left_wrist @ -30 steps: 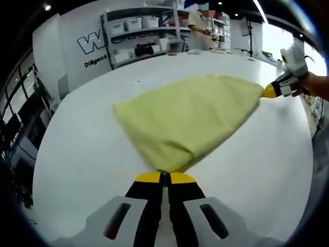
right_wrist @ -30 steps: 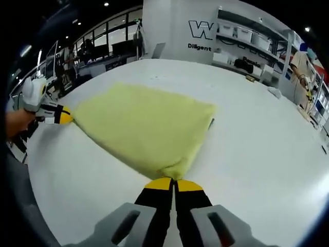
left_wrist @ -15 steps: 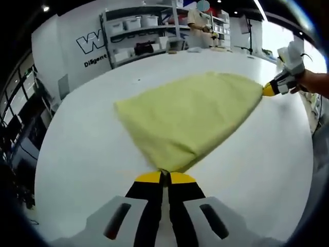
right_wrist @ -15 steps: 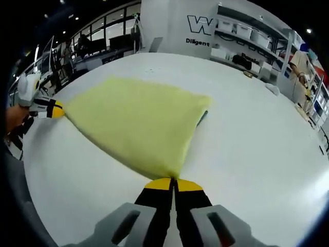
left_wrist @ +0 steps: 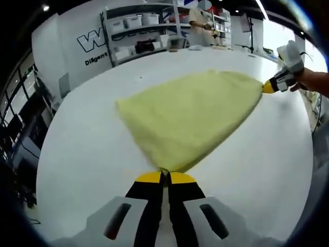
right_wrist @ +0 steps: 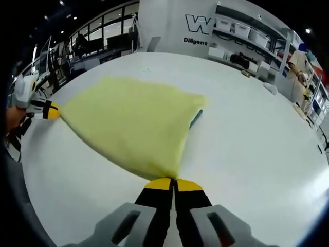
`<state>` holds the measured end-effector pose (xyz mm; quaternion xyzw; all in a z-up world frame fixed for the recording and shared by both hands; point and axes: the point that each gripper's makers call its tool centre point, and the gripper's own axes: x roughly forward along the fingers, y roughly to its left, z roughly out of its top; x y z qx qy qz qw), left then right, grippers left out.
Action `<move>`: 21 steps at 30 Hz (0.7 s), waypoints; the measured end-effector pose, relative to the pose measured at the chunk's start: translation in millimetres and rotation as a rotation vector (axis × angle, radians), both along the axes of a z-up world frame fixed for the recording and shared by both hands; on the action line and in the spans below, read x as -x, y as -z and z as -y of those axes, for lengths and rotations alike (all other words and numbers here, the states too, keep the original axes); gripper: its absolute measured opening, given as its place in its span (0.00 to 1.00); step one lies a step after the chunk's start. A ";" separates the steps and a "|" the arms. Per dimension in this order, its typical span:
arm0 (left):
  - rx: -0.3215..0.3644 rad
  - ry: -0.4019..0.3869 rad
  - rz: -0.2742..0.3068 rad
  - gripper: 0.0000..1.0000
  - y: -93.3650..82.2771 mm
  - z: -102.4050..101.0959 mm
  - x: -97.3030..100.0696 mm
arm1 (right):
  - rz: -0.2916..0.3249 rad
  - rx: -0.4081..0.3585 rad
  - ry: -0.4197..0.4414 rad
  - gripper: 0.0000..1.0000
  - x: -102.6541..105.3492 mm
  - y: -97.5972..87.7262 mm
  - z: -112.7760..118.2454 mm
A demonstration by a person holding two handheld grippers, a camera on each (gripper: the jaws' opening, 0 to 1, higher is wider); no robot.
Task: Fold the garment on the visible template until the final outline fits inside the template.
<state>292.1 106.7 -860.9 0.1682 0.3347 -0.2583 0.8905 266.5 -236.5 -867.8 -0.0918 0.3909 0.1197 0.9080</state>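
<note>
Holding the yellow garment by two corners, the grippers pull it tight so it hangs flat over the white table. The left gripper has its fingers pinched tight on one corner, right at the bottom of the left gripper view. The right gripper does the same w/ the other corner in the right gripper view. Each one also shows far off in the other's view, at the cloth's far tip.

The cloth looks soft and a bit fuzzy, like a towel or fleece. Pulled this way it makes a big kite shape, wide in the middle and pointy at the held ends. The table is smooth and plain. A thin dark-blue strip peeks out by the far edge of the cloth, maybe part of the template, but it's too small to be sure.
</note>
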 end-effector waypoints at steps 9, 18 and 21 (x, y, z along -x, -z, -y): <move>-0.003 0.008 -0.003 0.00 -0.6 0.9 7.7 | -0.016 -0.003 -0.027 0.00 5.2 -2.4 -4.2; 0.010 0.008 -0.010 0.00 -1.5 -0.5 24.4 | -0.051 0.009 -0.045 0.00 26.5 -6.5 -6.9; 0.010 0.011 -0.014 0.00 -0.9 -0.8 30.8 | -0.069 0.019 -0.060 0.00 35.3 -4.9 -9.0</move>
